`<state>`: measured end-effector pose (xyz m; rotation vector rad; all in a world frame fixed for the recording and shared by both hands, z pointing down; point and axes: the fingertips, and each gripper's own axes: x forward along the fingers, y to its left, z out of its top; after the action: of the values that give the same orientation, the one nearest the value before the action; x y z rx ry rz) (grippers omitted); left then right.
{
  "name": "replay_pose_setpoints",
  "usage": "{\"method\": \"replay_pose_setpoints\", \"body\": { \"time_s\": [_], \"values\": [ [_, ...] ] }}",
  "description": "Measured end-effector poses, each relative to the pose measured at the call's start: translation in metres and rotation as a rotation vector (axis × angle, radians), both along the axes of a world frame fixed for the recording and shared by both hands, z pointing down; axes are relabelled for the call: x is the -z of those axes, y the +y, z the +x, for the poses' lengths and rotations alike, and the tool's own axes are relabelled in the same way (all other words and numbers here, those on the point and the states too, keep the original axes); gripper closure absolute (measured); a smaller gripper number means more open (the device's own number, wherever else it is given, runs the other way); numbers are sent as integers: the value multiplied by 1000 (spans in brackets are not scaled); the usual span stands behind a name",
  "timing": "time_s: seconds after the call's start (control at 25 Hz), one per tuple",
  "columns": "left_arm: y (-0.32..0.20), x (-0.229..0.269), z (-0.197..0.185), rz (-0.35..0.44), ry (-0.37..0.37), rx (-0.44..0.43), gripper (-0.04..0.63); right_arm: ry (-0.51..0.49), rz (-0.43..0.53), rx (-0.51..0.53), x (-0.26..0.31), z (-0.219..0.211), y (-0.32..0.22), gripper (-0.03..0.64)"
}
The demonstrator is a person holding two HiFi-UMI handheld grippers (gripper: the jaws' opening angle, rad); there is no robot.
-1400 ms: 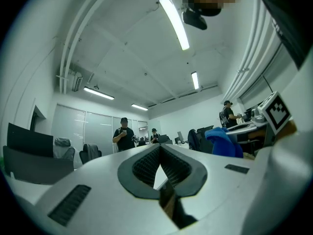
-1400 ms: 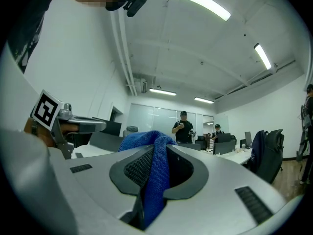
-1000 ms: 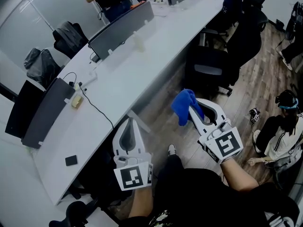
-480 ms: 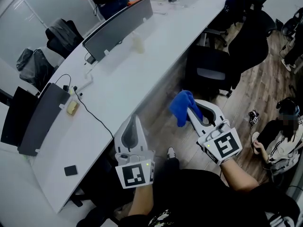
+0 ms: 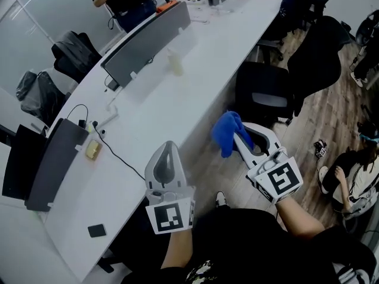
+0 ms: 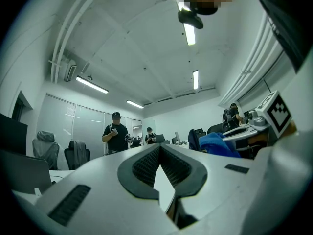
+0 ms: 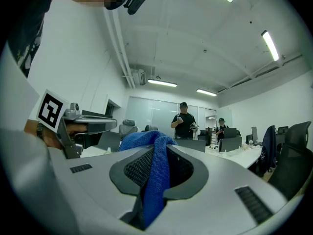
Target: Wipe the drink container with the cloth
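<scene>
**Approach phase; head view and both gripper views.** The left gripper [image 5: 169, 148] is held over the near edge of the white tabletop [image 5: 204, 55]. Its jaws are fully together with nothing between them, as the left gripper view confirms. The right gripper [image 5: 241, 141] is held beside it, off the tabletop's edge, with its jaws clamped on a blue cloth [image 5: 225, 131]. A bunched mass of cloth stands out beyond the jaw tips.

The pale, bottle-like object is judged to be the drink container [image 5: 176, 64], though it is too small to be made out in detail. It stands upright on the tabletop just in front of a grey divider screen [image 5: 145, 40], well apart from both grippers. A black office chair [image 5: 266, 90] stands at the tabletop's edge beyond the right gripper.

Wiping is judged not yet begun. The cloth should be carried in with the bunched end leading, so that fabric rather than bare jaw meets the container, and the chair should be cleared on the way. The left jaws would have to be opened before the container could be steadied. A light bottle is likely to be tipped by a one-sided wipe.
</scene>
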<state>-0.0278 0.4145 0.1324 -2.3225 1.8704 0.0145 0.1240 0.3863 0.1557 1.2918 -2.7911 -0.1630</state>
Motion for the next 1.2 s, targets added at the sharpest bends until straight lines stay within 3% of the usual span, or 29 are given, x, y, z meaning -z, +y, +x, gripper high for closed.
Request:
{"method": "replay_pose_setpoints", "body": {
  "time_s": [0.44,0.84,1.2],
  "values": [
    [-60,-7,-32,8,19,-52,594,-5,40,-42,0,-36,-49,565],
    [-104,-13,-35,13,17,-97,594,-5,76,-171,1,-11,-87,565],
    [-139,-14,-33,17,20,-84,594,-18,66,-150,-4,-11,-127,565]
  ]
}}
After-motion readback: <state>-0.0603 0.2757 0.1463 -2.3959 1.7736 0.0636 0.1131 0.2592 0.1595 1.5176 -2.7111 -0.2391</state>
